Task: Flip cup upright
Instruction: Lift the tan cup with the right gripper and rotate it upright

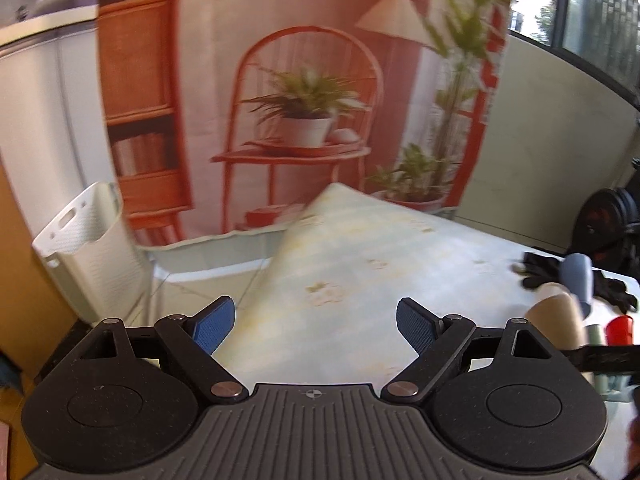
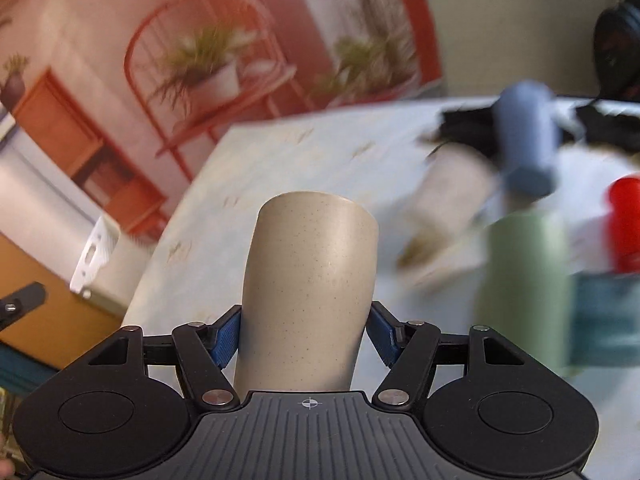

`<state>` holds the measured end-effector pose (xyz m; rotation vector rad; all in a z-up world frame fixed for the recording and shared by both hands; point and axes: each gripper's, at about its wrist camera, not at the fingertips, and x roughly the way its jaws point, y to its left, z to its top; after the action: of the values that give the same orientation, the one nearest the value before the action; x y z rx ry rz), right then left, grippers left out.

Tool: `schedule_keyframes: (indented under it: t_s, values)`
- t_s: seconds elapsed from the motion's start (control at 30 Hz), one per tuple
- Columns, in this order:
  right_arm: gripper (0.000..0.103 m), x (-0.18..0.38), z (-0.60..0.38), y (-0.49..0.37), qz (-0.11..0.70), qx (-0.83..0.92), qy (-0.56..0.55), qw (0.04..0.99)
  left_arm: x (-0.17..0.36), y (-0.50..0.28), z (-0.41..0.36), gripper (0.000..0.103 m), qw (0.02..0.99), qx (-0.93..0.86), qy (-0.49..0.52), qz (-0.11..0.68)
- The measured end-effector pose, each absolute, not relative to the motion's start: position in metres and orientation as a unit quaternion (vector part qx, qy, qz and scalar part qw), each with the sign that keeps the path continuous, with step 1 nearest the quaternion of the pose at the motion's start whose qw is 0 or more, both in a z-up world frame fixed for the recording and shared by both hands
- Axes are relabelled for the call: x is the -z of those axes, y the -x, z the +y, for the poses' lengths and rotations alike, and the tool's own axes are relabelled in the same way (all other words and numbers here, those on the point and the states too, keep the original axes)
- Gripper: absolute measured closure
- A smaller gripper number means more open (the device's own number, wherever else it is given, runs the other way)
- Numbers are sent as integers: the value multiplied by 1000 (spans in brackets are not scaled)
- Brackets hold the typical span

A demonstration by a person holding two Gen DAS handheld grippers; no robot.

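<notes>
My right gripper (image 2: 306, 338) is shut on a beige speckled cup (image 2: 310, 280), its blue pads pressed on both sides of the cup's body. The cup points away from the camera with its closed base at the far end, held above the pale patterned table (image 2: 280, 160). The view is tilted and blurred by motion. My left gripper (image 1: 315, 326) is open and empty, low over the near part of the table (image 1: 360, 260). In the left wrist view part of the beige cup (image 1: 556, 312) shows at the right edge.
At the table's right side stand a blue-grey cup (image 2: 528, 136), a green cup (image 2: 524, 280), a red cup (image 2: 626, 224), a teal object (image 2: 608, 316) and black fabric (image 2: 464, 124). A white basket (image 1: 88, 256) stands beside the table's left edge. A printed backdrop hangs behind.
</notes>
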<state>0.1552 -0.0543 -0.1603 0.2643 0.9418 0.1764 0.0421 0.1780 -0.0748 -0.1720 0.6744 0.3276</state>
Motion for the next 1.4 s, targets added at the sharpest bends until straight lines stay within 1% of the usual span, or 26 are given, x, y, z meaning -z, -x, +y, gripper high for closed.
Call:
schedule_keyframes:
  t_s: [0.1, 0.3, 0.47, 0.73, 0.87, 1.07, 1.23, 1.4]
  values:
    - [41, 177, -38, -164, 477, -87, -140, 864, 79, -37, 192, 13, 921, -172, 97, 335]
    - [41, 187, -25, -170, 493, -87, -128, 856, 90, -34, 207, 13, 914, -180, 112, 345]
    - [41, 198, -23, -178, 509, -86, -136, 846, 96, -37, 205, 13, 913, -174, 112, 350]
    - [36, 198, -23, -178, 505, -87, -128, 849, 96, -40, 194, 13, 915, -167, 97, 355]
    - [30, 182, -29, -164, 475, -95, -108, 868, 95, -41, 188, 13, 916, -159, 105, 352]
    - [31, 156, -57, -136, 416, -81, -89, 901, 97, -46, 169, 13, 918, -133, 96, 362]
    - [30, 134, -96, -105, 362, -34, -67, 929, 98, -56, 147, 13, 919, -97, 89, 371]
    - [22, 119, -148, -77, 319, 39, -42, 946, 107, -72, 113, 13, 918, -41, 76, 387]
